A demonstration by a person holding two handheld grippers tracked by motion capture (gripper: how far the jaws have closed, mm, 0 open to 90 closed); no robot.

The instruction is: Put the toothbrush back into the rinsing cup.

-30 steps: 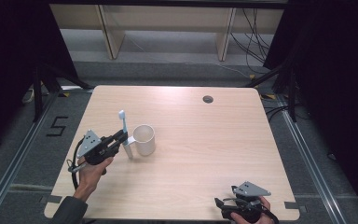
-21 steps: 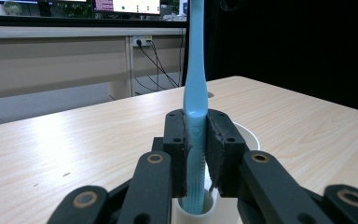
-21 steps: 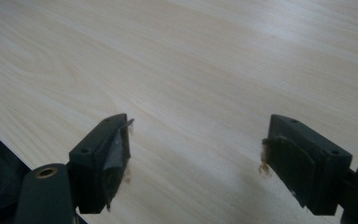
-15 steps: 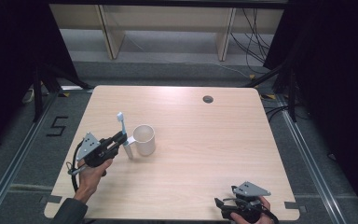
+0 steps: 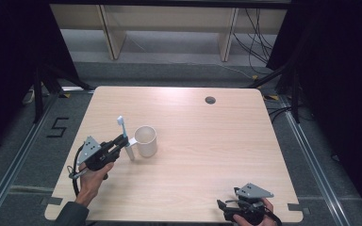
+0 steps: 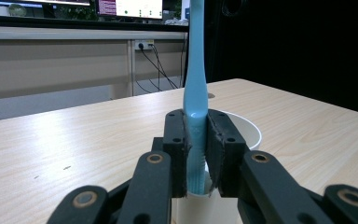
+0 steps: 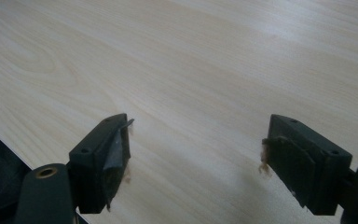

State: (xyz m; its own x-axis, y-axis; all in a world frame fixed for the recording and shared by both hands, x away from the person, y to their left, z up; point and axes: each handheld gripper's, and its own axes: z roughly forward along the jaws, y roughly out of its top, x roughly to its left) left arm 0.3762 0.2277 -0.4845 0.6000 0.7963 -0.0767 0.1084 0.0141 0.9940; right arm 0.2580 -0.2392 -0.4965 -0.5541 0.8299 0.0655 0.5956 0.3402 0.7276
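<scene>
Toothbrush [image 5: 125, 139] in light blue stands nearly upright over the left part of the desk [image 5: 207, 155], clamped low on its handle by the left hand-held gripper [image 5: 121, 142]. In the high view its bristled head is at the top, tipped a little away from the person, and its lower end reaches down close to the desk top just beside the cup [image 5: 146, 141]. Whether that end rests on the wood cannot be told.

In the left gripper view the two black jaws press flat against either side of the toothbrush [image 6: 196, 93], and the handle runs up out of the top of that picture. Just behind the jaws sits the cup [image 6: 242, 128], pale cream, upright, its open rim showing past the right jaw. In the high view a thin white handle sticks out from the cup's side toward the left hand-held gripper.

A hand [image 5: 92, 176] carries the left hand-held gripper, coming in from the lower left, with the grey three-cornered plate on top and a black cable looping below it.

Near the desk's front right corner, well apart from the cup, the right hand-held gripper [image 5: 224, 206] is held low. In the right gripper view its jaws stand wide apart with nothing between them, over bare pale wood [image 7: 205, 70] close to the desk's edge.

A small dark round hole [image 5: 210, 100] lies in the far part of the desk.
</scene>
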